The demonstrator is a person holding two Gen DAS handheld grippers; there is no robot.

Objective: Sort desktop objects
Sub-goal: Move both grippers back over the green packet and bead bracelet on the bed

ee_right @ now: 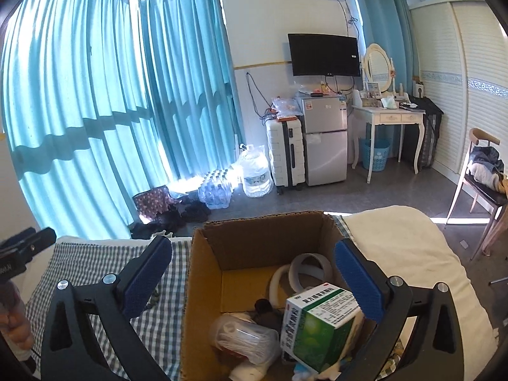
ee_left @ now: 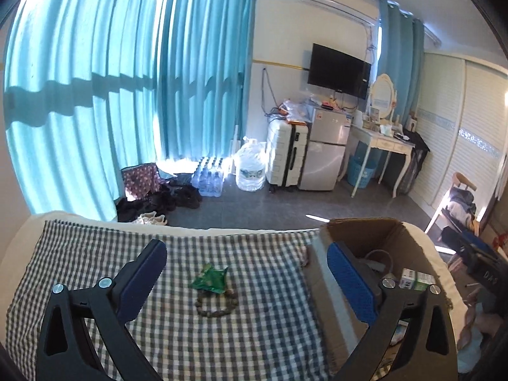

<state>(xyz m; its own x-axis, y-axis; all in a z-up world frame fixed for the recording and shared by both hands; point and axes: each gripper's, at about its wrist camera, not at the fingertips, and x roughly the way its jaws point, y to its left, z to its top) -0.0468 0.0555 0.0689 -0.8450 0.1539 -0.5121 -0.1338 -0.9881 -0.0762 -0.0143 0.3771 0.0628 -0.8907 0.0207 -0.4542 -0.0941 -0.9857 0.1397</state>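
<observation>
Most of the sorting looks done. The open brown cardboard box at the right end of the bed already holds a green-and-white medicine carton, a white roll of tape, a clear plastic bag of white items and a small dark object that I cannot identify.

Two things are left on the blue-and-white checked cloth spread over the bed: a crumpled green foil snack packet and, touching its near edge, a brown beaded bracelet. Both lie near the middle of the cloth, left of the box.

The left tool hangs above these two with its jaws spread wide and nothing between them. The right tool hovers over the box mouth, also wide open and empty.

My guess is that the packet and bracelet are the last pieces to go in.
</observation>
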